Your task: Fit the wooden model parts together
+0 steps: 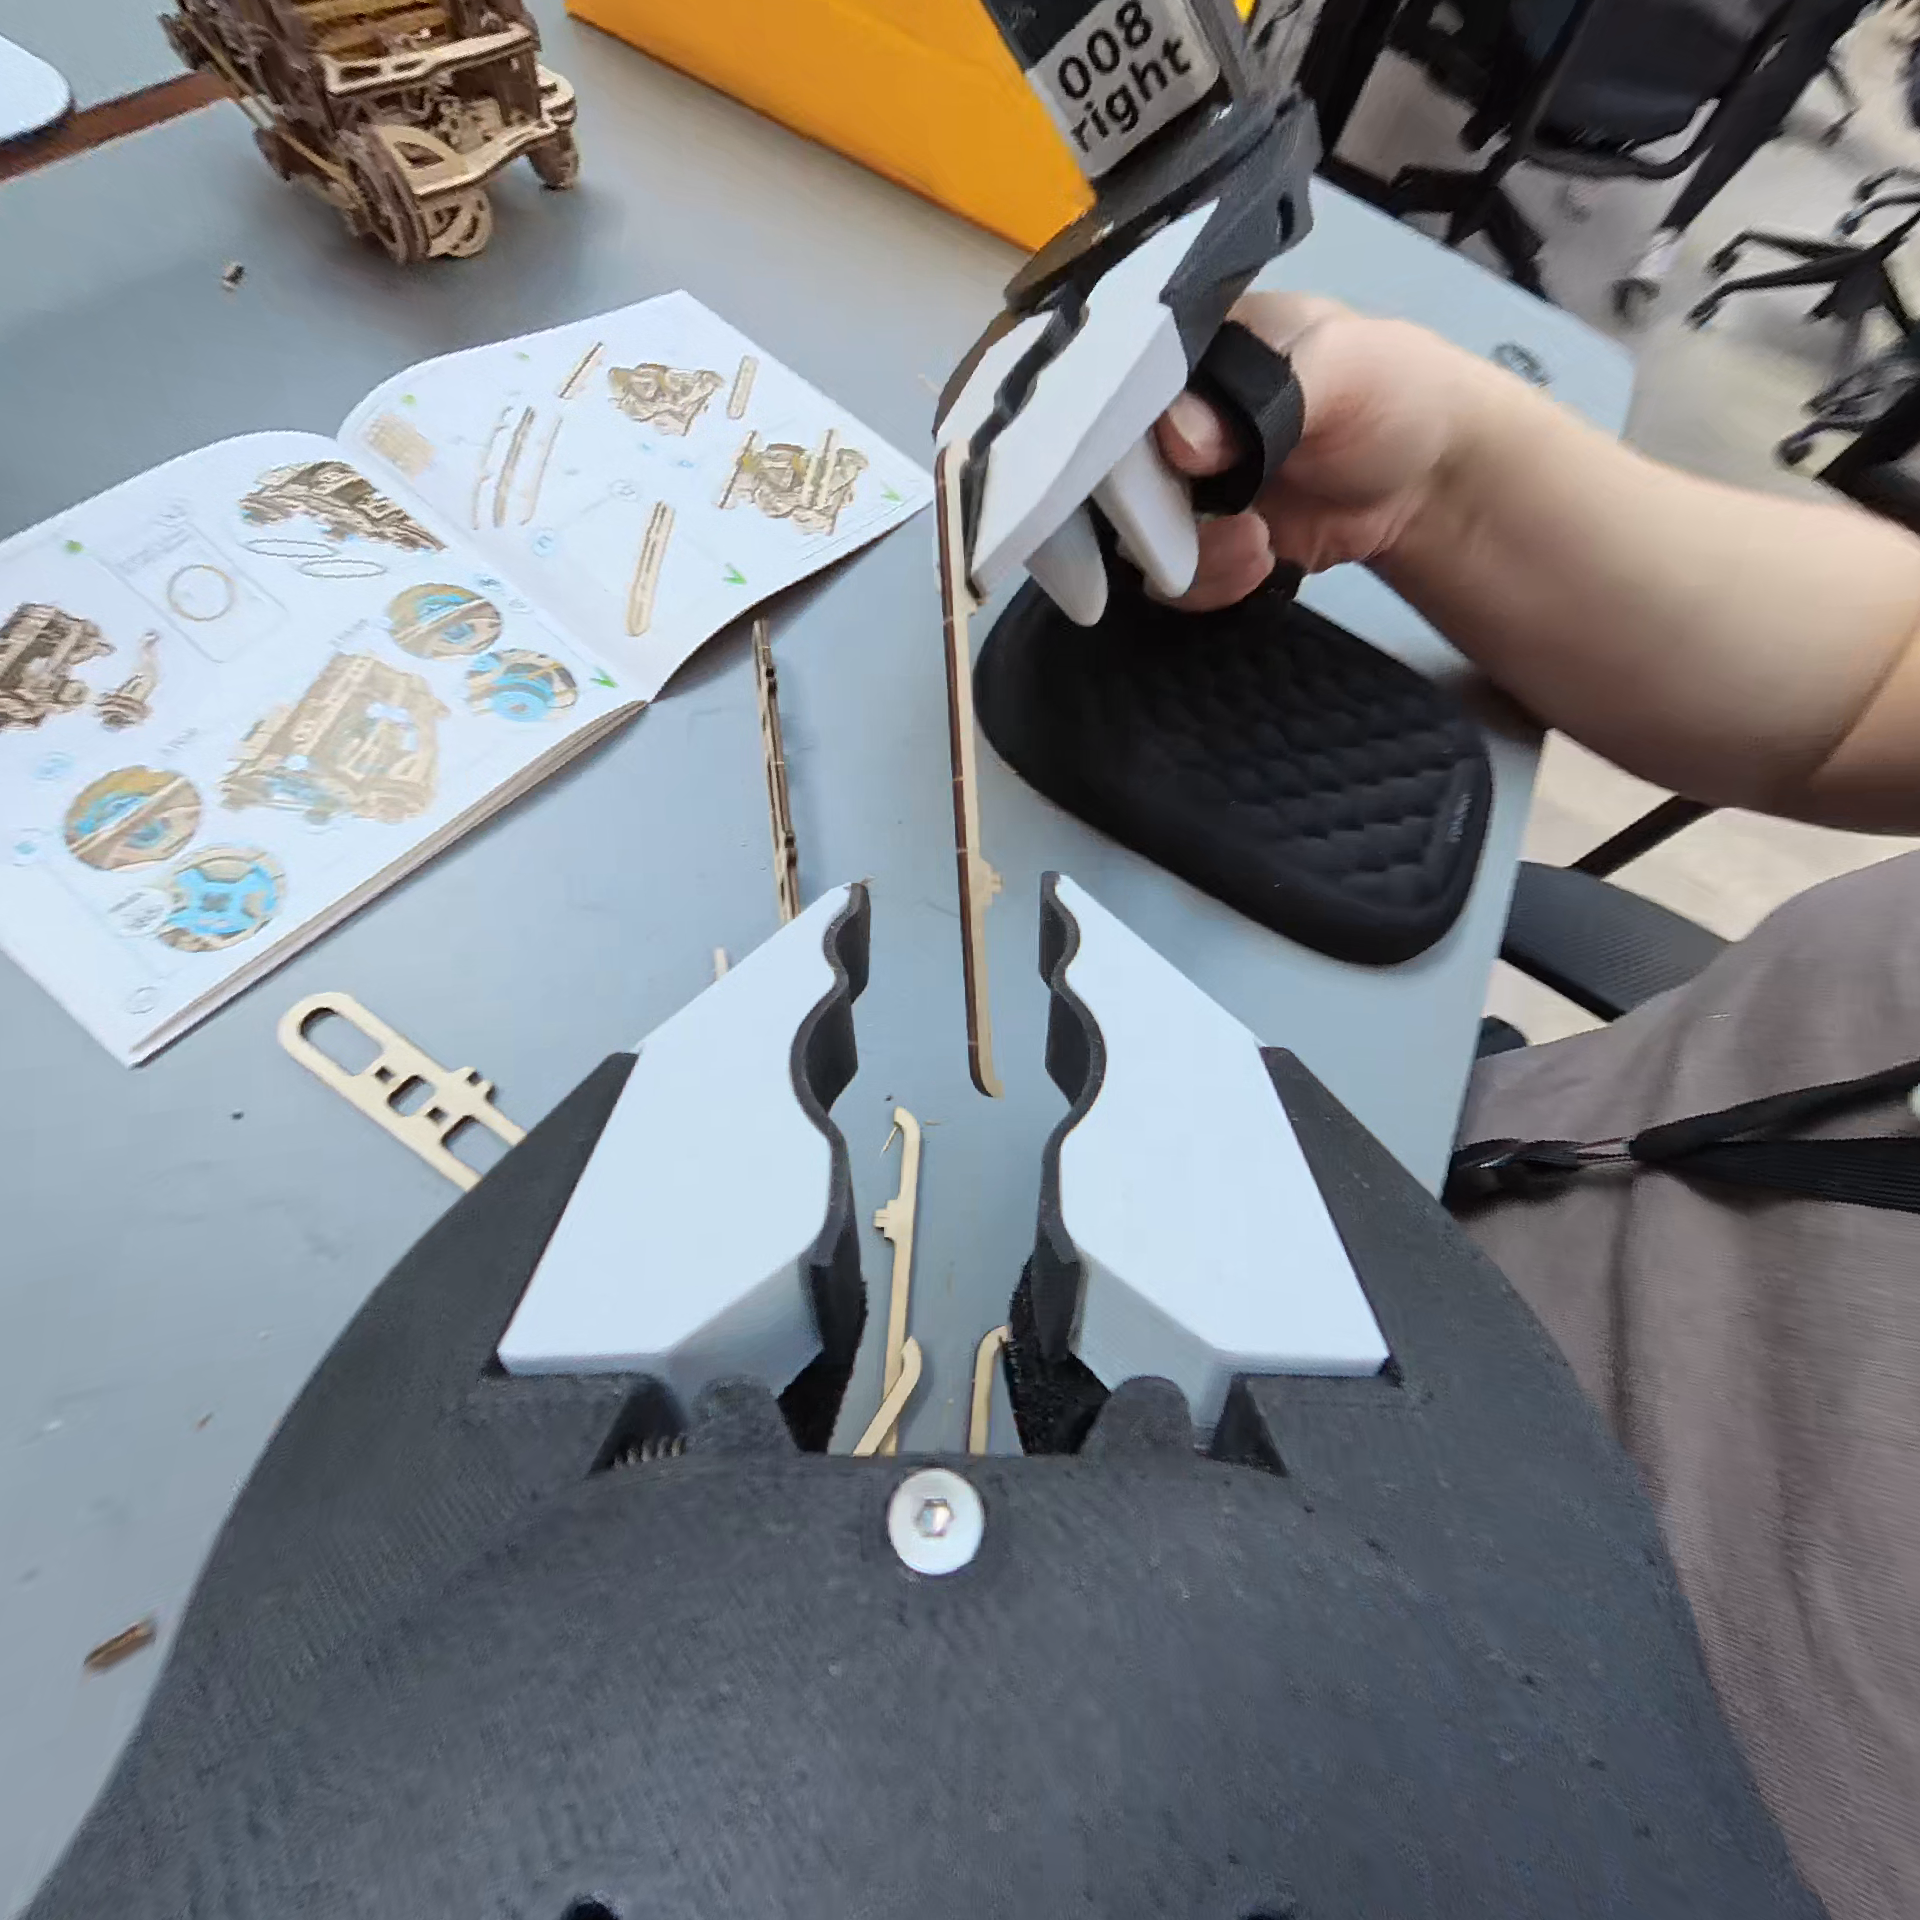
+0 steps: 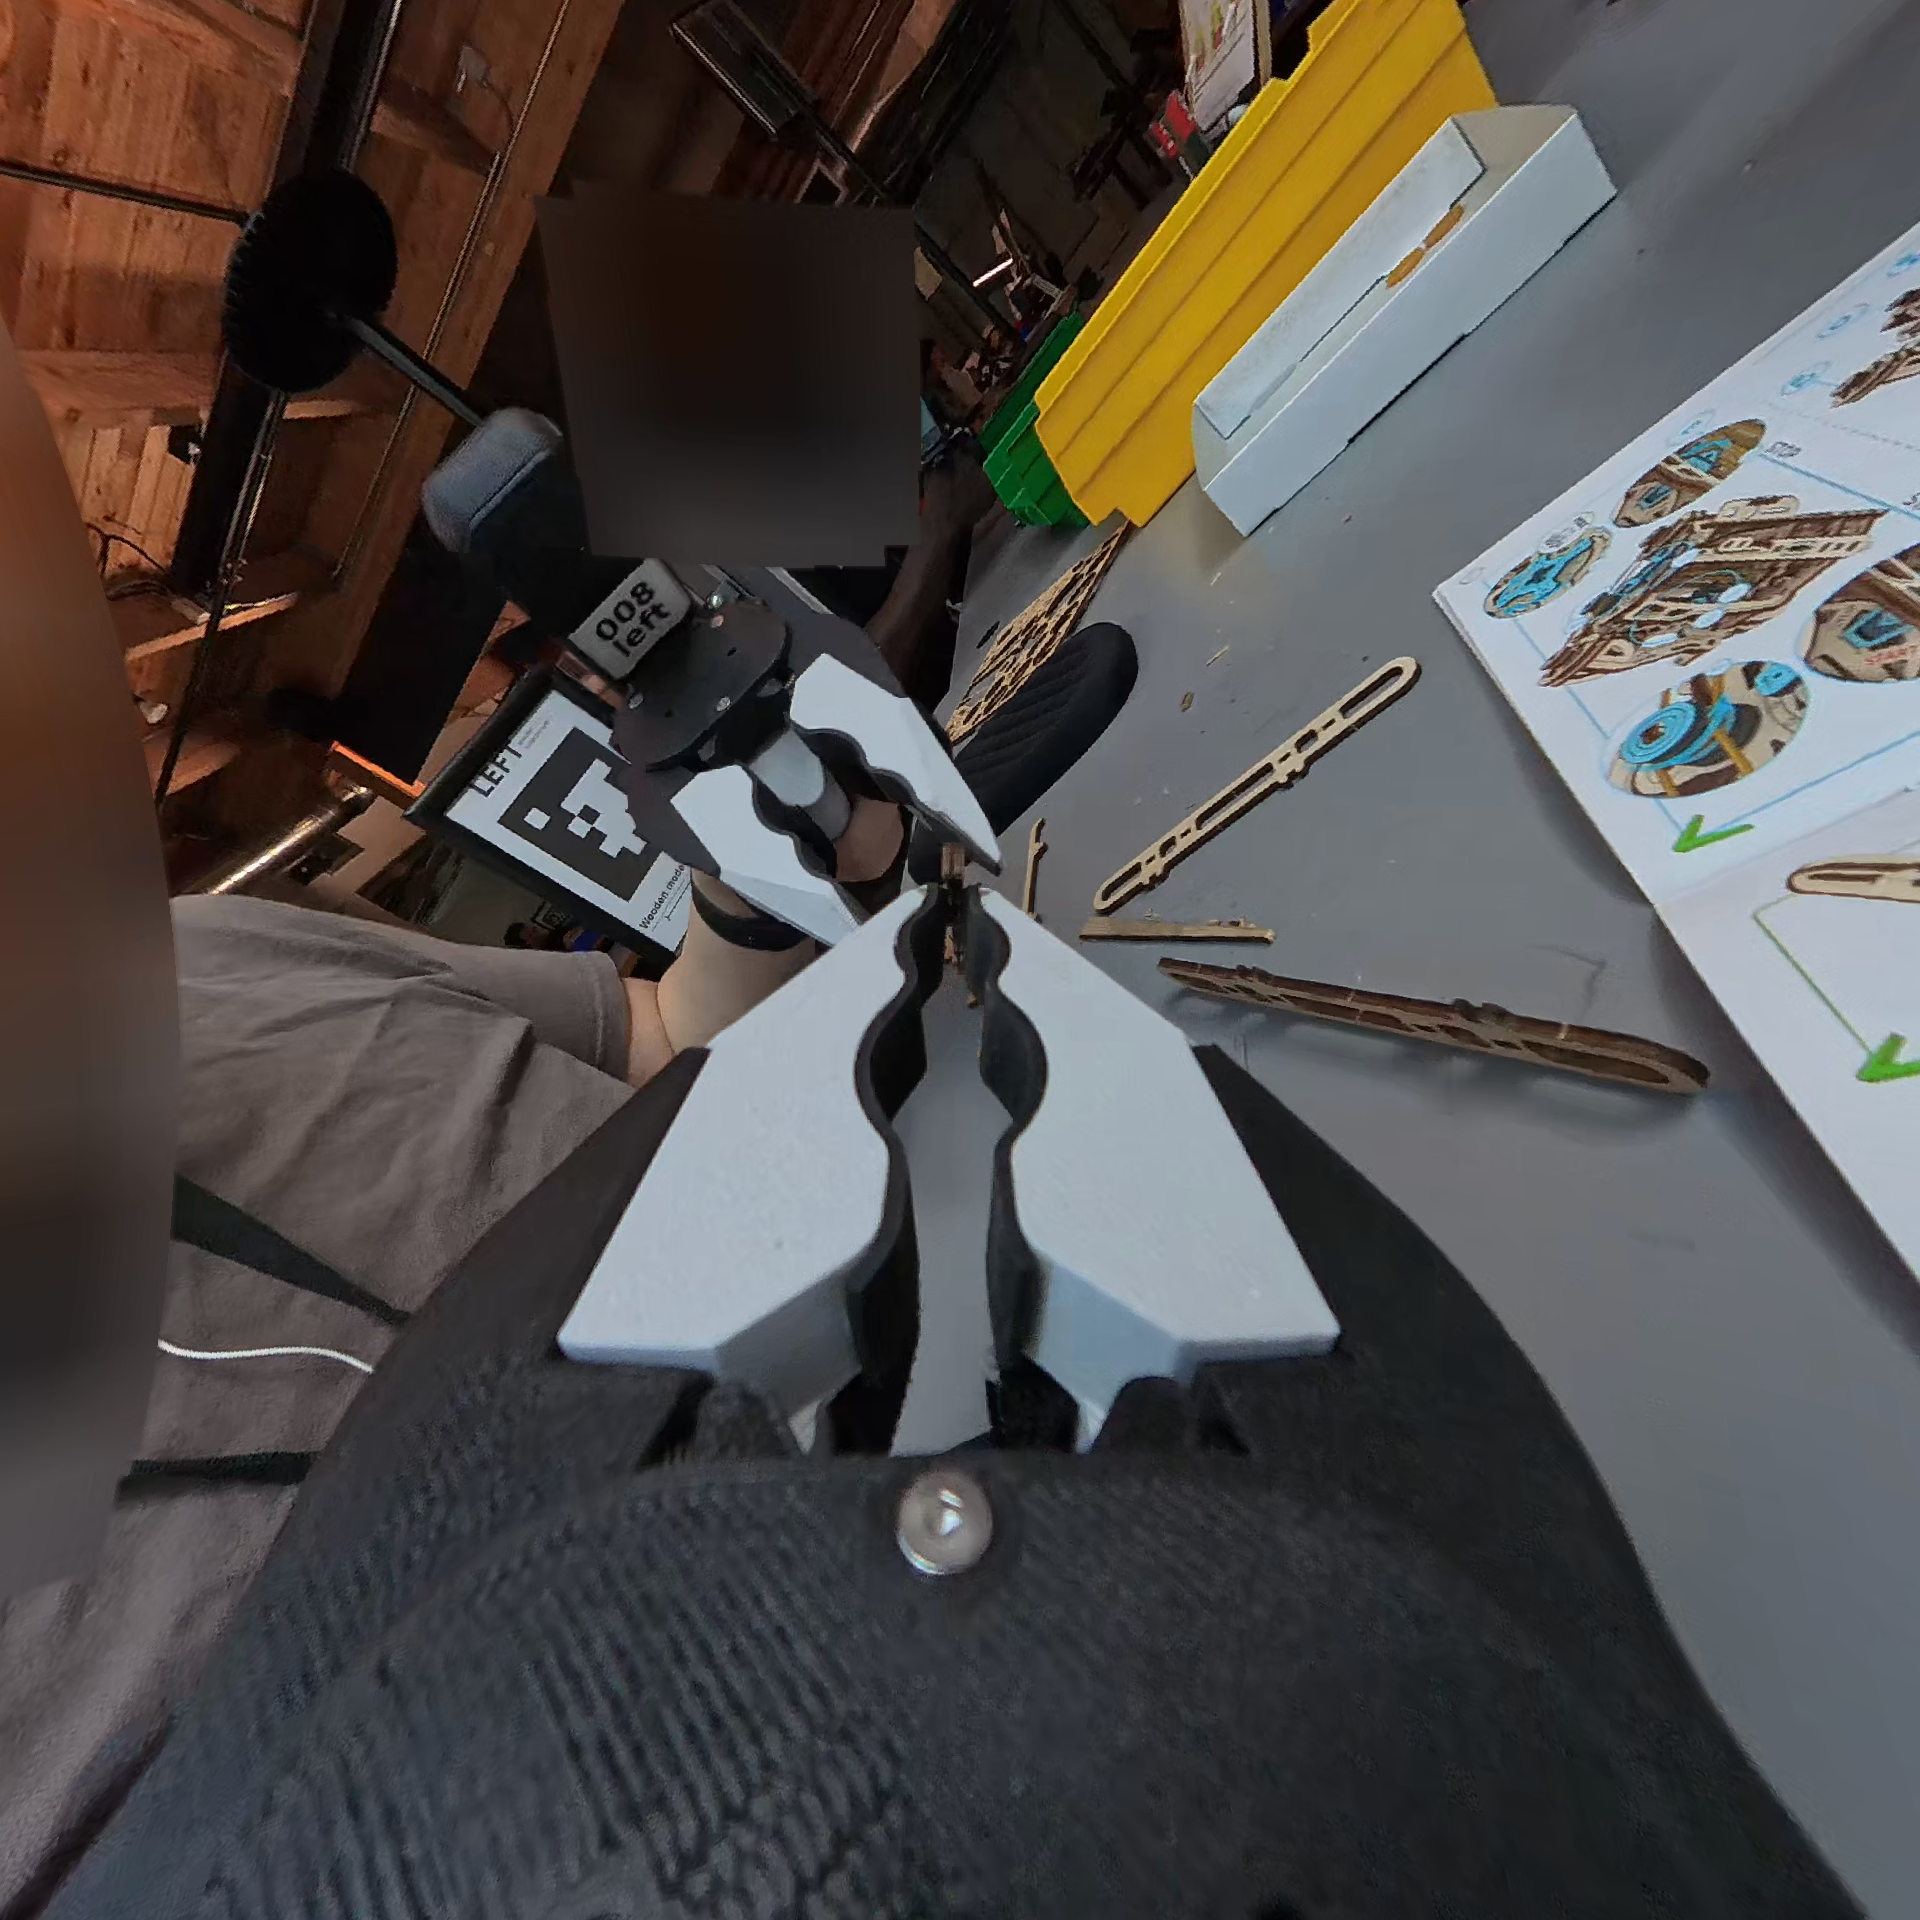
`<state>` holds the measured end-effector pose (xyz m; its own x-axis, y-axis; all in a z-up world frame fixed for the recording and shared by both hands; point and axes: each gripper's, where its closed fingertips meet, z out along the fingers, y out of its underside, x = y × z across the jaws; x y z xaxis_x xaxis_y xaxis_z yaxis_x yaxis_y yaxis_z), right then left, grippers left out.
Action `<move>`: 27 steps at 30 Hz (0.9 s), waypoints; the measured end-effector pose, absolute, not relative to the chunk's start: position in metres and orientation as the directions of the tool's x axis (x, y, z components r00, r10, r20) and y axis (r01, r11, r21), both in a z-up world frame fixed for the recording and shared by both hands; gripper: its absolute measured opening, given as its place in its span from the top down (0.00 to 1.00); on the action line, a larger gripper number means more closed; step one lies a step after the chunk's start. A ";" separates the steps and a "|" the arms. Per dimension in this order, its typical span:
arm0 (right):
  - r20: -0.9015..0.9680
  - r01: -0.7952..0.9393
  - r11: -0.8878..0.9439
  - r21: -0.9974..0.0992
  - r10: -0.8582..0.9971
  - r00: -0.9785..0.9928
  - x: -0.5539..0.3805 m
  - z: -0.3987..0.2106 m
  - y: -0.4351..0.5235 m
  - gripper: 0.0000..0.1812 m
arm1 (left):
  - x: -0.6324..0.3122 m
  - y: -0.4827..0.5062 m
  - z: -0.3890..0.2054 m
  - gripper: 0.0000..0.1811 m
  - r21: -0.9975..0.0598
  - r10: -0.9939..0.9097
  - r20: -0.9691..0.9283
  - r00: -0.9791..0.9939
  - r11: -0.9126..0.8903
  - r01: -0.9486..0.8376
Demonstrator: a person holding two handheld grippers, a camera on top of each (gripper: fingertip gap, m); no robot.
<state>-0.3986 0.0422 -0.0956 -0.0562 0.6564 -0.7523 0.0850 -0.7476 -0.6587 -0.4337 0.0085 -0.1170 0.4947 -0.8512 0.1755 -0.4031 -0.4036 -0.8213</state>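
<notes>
My right gripper (image 2: 951,899) is shut on the top end of a long thin wooden strip (image 1: 966,790), seen end-on in its own view (image 2: 951,914). In the left wrist view the right gripper (image 1: 961,520) holds the strip upright, hanging down. My left gripper (image 1: 954,883) is open. The strip's lower end hangs between its two fingers (image 1: 727,1122) and touches neither. The left gripper (image 2: 894,873) also shows open just beyond the right one's tips. Thin wooden pieces (image 1: 899,1195) lie on the grey table (image 1: 582,935) under the left gripper.
An open instruction booklet (image 1: 416,644) lies at the left, with a slotted flat piece (image 1: 395,1081) and an edge-on strip (image 1: 774,769) near it. A built wooden vehicle (image 1: 395,114), yellow bin (image 1: 883,94) and black pad (image 1: 1247,769) stand around. A white box (image 2: 1403,322) lies farther off. My right fingertips sit around 6 cm from my left ones.
</notes>
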 end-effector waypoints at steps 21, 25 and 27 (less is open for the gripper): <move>-0.650 0.059 -0.648 -0.760 0.753 -0.099 -0.393 -0.093 0.037 0.88 | -0.420 -0.001 -0.117 1.00 -0.679 -0.744 0.622 0.246 -0.668 -0.304; -0.402 0.152 -0.402 -0.903 0.915 0.036 -0.380 -0.102 0.048 0.83 | -0.432 0.006 -0.119 1.00 -0.648 -0.704 0.660 0.262 -0.710 -0.275; -0.195 0.250 -0.207 -0.946 0.978 0.071 -0.371 -0.110 0.053 0.82 | -0.440 0.010 -0.120 1.00 -0.644 -0.696 0.660 0.281 -0.718 -0.264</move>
<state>-0.3709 0.0531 -0.1105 0.0714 0.9781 -0.1955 0.2504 -0.2073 -0.9457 -0.4395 0.0099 -0.1205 0.2810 -0.6964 0.6604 -0.2642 -0.7176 -0.6444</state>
